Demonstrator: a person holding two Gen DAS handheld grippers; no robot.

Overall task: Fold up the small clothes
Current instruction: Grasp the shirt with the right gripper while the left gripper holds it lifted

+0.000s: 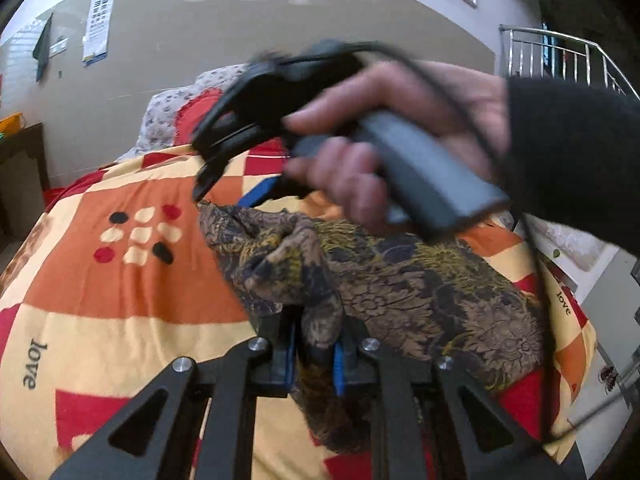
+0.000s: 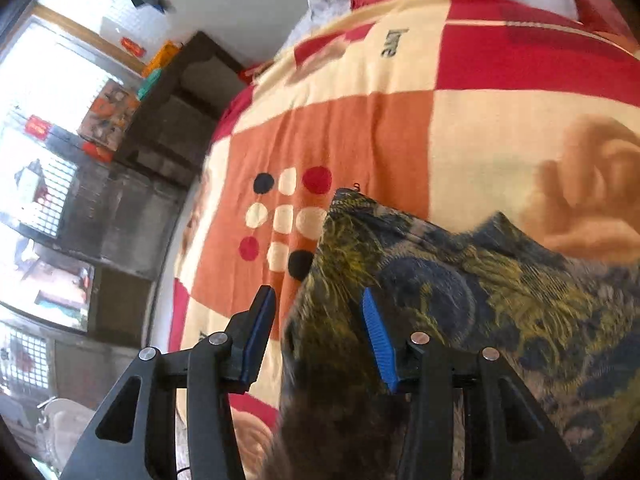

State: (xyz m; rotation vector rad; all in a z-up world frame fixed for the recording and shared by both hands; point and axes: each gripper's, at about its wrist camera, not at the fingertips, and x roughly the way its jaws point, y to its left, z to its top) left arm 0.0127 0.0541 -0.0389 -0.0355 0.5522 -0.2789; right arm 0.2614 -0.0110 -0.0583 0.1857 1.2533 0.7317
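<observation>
Left wrist view: left gripper (image 1: 314, 354) clamps bunched patterned garment (image 1: 420, 292) on bed quilt (image 1: 120, 312) | right gripper (image 2: 318, 336) spread wide, gripping nothing, fabric between fingers.

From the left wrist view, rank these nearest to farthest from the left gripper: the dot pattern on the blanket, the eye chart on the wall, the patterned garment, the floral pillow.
1. The patterned garment, pinched in the left gripper.
2. The dot pattern, ahead to the left on the blanket.
3. The floral pillow, at the bed's far end.
4. The eye chart, upper left on the wall.
</observation>
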